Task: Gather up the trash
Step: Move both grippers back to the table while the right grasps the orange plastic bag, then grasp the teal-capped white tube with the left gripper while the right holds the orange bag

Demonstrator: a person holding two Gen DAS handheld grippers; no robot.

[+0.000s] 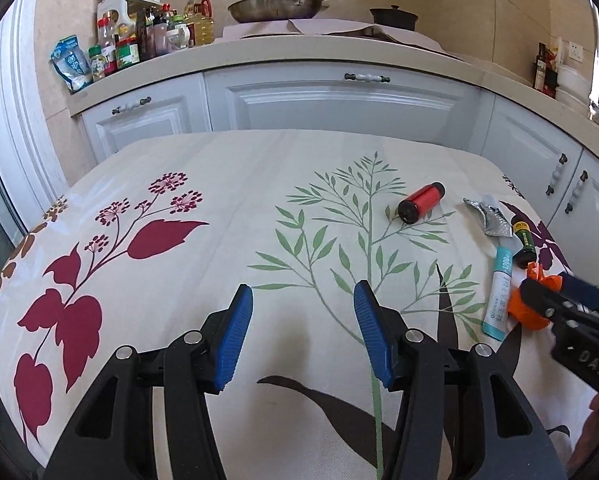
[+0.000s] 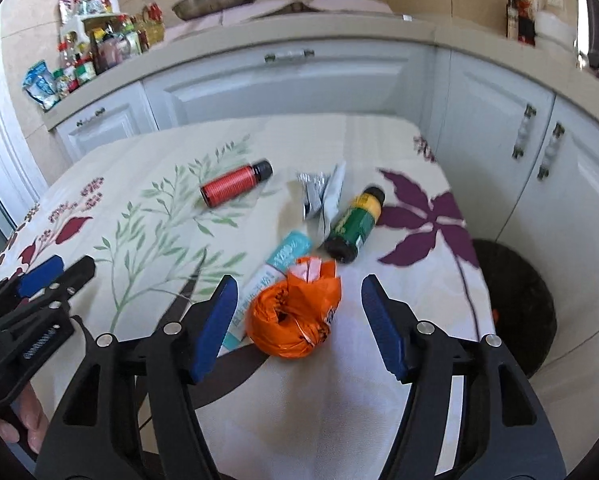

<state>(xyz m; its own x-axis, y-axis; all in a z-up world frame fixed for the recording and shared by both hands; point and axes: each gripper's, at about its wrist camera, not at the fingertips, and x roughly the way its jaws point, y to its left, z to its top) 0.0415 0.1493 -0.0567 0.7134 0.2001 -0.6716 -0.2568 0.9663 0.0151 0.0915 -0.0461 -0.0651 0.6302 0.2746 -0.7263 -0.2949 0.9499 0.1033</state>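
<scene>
**Orange wad sits between my right jaws, not yet gripped**

My left hand-held gripper [image 1: 303, 334] hovers wide open over a bare part of the desk [image 1: 219, 208], holding nothing. Going right across the flowered cloth, a red bottle [image 2: 235, 183] lies on its side; it looks rigid and likely to roll, so I would take it across the middle of the body. Next comes a crumpled silver wrapper [image 2: 313, 192], light and springy by the look of it, then a green bottle [image 2: 353, 224] on its side just beside it. Nearer me lies a flat teal sachet [image 2: 275, 276], thin and hard to pinch off the cloth. Partly on it sits the crumpled orange bag [image 2: 293, 314], soft and compressible. My right hand-held gripper [image 2: 299, 330] is open around that wad, jaws apart from it; a squeeze across its bulk should hold. A dark bin [image 2: 519, 304] waits on the floor at right.
</scene>
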